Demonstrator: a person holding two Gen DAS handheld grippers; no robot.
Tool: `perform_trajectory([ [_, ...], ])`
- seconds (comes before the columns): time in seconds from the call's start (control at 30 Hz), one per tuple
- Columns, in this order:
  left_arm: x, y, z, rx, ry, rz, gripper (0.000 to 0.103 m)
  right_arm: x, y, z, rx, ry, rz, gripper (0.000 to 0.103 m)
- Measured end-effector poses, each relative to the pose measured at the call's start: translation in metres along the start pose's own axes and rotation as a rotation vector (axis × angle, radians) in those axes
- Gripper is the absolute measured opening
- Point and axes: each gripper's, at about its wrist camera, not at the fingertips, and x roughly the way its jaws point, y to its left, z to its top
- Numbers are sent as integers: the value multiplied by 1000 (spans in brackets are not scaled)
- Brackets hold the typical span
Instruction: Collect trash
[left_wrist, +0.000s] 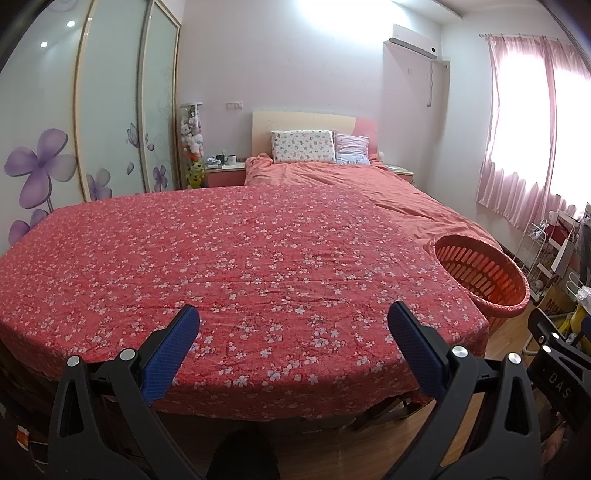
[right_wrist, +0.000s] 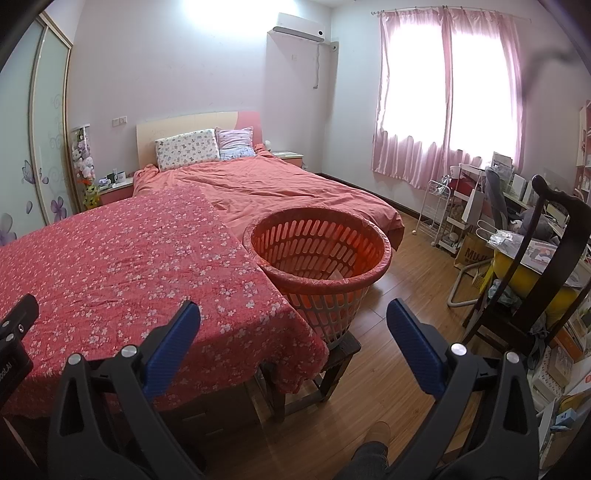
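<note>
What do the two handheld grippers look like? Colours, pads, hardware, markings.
Both match: the left gripper and right gripper have black plastic fingers with slotted cut-outs, blue textured pads and round silver bolt heads. In the left view, the other unit's black body carries white "DAS" lettering. No cables visible.

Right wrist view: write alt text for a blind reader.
Open blue-padded right tongs point at an orange slatted basket standing on a dark wooden stool, beside a table covered in red floral cloth. A bed and pink curtains lie beyond.
</note>
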Motion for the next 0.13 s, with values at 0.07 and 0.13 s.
perform_trajectory([
  [0.07,0,0,0,2,0,-1,100,0,-1,0,0,0,0,99],
  [0.13,0,-1,1,2,3,-1,100,0,0,0,-1,0,0,99],
])
